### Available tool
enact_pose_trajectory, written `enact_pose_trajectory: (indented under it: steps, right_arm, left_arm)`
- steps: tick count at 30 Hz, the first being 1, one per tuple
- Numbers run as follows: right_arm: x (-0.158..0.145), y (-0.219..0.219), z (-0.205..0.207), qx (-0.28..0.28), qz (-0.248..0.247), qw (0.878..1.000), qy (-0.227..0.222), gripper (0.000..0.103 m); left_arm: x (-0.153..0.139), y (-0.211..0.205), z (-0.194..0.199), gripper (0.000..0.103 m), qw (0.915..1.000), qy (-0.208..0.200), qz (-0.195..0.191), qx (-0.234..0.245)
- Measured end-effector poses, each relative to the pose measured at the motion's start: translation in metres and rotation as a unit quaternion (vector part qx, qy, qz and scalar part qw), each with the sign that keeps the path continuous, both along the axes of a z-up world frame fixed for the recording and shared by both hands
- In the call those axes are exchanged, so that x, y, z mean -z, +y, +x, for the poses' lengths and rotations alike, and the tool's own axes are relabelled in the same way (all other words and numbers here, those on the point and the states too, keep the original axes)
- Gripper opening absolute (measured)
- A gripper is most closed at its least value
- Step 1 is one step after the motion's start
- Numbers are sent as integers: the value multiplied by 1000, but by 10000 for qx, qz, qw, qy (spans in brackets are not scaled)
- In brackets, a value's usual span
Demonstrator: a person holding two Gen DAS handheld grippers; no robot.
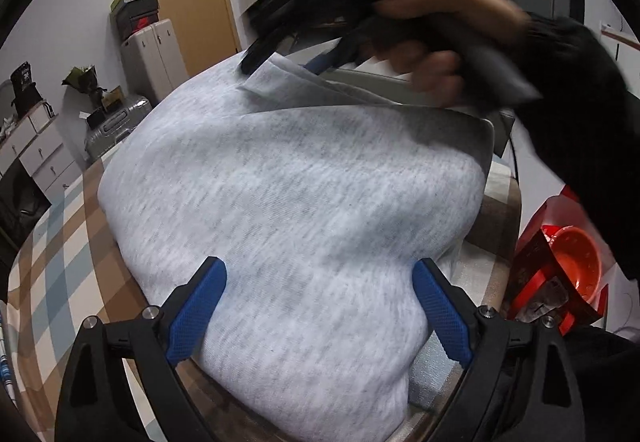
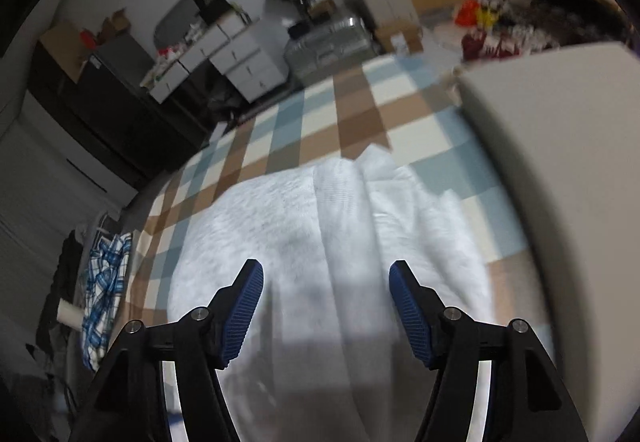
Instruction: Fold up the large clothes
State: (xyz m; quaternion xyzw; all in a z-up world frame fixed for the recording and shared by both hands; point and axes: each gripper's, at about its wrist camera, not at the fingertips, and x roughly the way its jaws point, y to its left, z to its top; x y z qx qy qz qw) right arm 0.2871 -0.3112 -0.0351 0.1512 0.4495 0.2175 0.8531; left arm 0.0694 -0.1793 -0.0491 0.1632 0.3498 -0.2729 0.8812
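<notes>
Folding is underway on a grey sweatshirt [image 1: 288, 202] that fills the middle of the left wrist view, lying on a bed with a checked sheet [image 1: 52, 242] showing at the lower left. The left claw [image 1: 320, 306] sits at the bottom of that frame with its blue pads spread wide apart over the cloth, gripping nothing. At the upper right, the right claw [image 1: 280, 58] — blurred with motion — meets a lifted edge of the sweatshirt; from this view I cannot tell whether it pinches that edge. Its own camera settles it: the right claw [image 2: 326, 306] stands open at the bottom of the frame, with nothing between its pads, above the pale bunched sweatshirt [image 2: 320, 222].

My judgement is that a flap has been laid over or is about to be taken up — the fold is partly made. The next move calls for both claws to close on a free edge, then carry it across evenly without dragging the layers beneath.
</notes>
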Motion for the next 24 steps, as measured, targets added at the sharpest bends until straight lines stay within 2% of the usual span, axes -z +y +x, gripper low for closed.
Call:
enact_pose_trajectory:
  steps: [1,2,3,5,6,8,9,10,12,14,16,19,20,22,24]
  right_arm:
    - [1,7,6,22,-187,9998,18,33]
    - [-3,10,4,-13,-265,9996,-76,21]
    - [-13,12,-4,-104,-305,9988,-369,14]
    - [-31,12,-22,-220,-527,9933,-1001,9]
    - [-26,9,-17,-191,-571,9941,-901,9]
    - [8,0,13,56,-690,9974,-194,9]
    - [29,0,24,1,-729,9972,160,9]
    - [41,1,24,23,-642,9977,222,9]
    - [28,5,10,69,-905,9958,-139,14]
    - [13,9,-6,147,-1251,9915,-320,35]
    - [-2,6,-30,197,-1507,9873,-454,48]
    - [-17,1,-85,-194,-1427,9859,-856,49]
    - [-18,1,-102,-353,-1365,9851,-983,52]
    - [-11,2,-131,-529,-1318,9840,-1073,60]
    - [13,1,-149,-663,-1228,9856,-956,64]
  left_arm:
    - [0,0,0,91,10000,-12,-14,-2]
    - [0,1,0,91,10000,-21,-30,-16]
    - [0,1,-1,91,10000,-25,-35,-26]
    - [1,1,-1,91,10000,-31,-68,-14]
    - [1,1,-1,91,9999,-28,-102,13]
    - [-1,1,0,91,9999,-14,-151,50]
    - [-1,-1,0,91,9998,-14,-168,77]
    - [-1,-1,1,91,9998,-15,-158,70]
    - [-1,-1,0,91,9999,-12,-138,49]
    - [-2,1,-1,91,9999,15,-151,38]
    - [-2,3,1,91,9998,55,-205,34]
    - [-2,2,-2,91,9997,70,-234,20]
    - [-2,1,-2,91,9997,66,-233,12]
    - [-2,1,-1,91,9997,63,-238,-3]
    - [-2,1,0,91,9997,68,-253,-15]
